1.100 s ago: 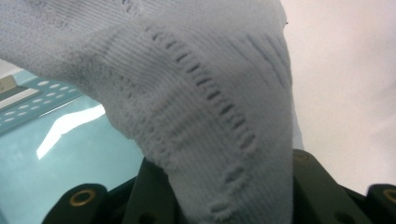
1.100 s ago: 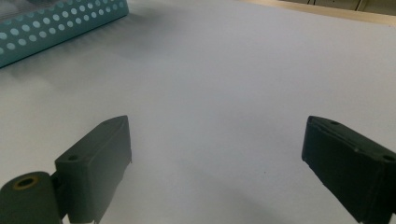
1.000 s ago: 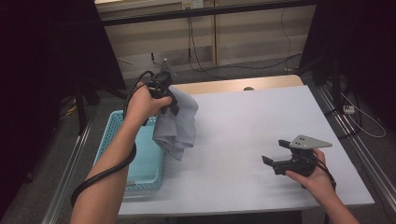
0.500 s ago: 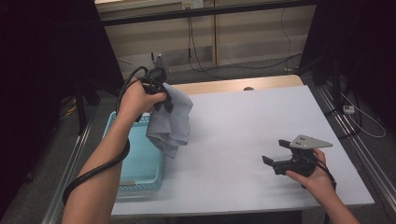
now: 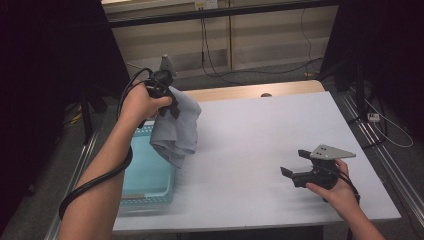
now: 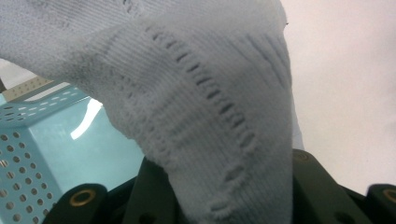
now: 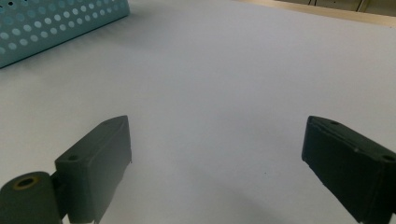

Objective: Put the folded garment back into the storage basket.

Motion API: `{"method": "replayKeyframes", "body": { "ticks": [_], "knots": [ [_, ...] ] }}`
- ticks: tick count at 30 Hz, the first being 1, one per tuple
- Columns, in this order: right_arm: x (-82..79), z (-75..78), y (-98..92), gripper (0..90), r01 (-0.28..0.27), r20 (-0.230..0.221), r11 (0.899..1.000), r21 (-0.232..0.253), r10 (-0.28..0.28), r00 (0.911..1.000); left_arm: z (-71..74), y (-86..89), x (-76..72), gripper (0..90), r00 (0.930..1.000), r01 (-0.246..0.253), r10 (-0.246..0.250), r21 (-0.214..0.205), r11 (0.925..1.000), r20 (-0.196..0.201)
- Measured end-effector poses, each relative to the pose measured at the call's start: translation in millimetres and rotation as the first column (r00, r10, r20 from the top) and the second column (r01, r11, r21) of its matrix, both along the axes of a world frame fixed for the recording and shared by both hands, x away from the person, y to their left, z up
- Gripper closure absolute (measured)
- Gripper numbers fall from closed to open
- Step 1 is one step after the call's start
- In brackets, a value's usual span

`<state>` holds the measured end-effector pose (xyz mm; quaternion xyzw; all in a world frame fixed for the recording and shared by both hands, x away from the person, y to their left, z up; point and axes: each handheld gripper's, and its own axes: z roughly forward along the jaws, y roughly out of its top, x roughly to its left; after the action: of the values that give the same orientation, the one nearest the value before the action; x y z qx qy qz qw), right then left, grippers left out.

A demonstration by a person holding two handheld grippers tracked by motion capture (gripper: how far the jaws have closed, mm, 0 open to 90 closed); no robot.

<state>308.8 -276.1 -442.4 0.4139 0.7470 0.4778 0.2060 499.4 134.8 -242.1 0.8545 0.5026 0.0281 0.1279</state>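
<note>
Cloth: pale grey-blue knitted cloth [image 5: 176, 131] is held up off the desk at the left edge, hanging in loose folds w/ its lower end over the basket's right rim and the desk edge; ribbed weave and a row of small eyelets are seen close up in the left tool view [image 6: 205, 116].
Left tool: left tool [image 5: 165, 95] is raised above the desk's far-left corner, clamped on the cloth's upper part; cloth is bunched between the jaws, so a partly closed gap is judged enough for a firm pinch.
Why held so: cloth is gripped near the top so the rest drapes free; prob. being carried between basket and desk, direction can't be told.
Basket: light turquoise perforated plastic basket [image 5: 145, 175] sits off the desk's left edge, lower than the desk top; its inside looks bare where seen.
Right tool: right tool [image 5: 300, 167] is parked low near the desk's near-right corner, jaws wide apart w/ nothing between them [image 7: 212, 154]; judged to be waiting out of the way.
Desk: flat white desk [image 5: 260, 150] is bare across centre and right.
Room: wide open surface for spreading the cloth; tightest spot is the left edge, where the hanging cloth could snag on the basket rim.
</note>
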Motion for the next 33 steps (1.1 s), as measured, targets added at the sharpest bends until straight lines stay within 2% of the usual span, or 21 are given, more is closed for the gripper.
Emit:
{"method": "replayKeyframes", "body": {
  "ticks": [14, 20, 33],
  "knots": [
    [0.1, -0.1, -0.5, 8.3, -0.001, -0.003, 1.0, -0.002, 0.001, 1.0, 11.6, 12.5, 1.2, 69.3, 0.9998, -0.011, 0.01, 0.027, 0.9996, 0.017],
    [0.1, 0.1, 0.3, 8.3, -0.002, -0.003, 1.0, 0.0, 0.002, 1.0, 9.4, 21.4, 3.9, 69.3, 0.9996, -0.024, 0.023, 0.016, 0.9996, 0.016],
    [0.2, 0.0, 0.5, 8.3, -0.003, -0.004, 1.0, 0.0, 0.003, 1.0, 8.8, 35.3, 7.1, 69.3, 0.9989, -0.043, 0.043, 0.021, 0.9988, 0.019]
  ]
}}
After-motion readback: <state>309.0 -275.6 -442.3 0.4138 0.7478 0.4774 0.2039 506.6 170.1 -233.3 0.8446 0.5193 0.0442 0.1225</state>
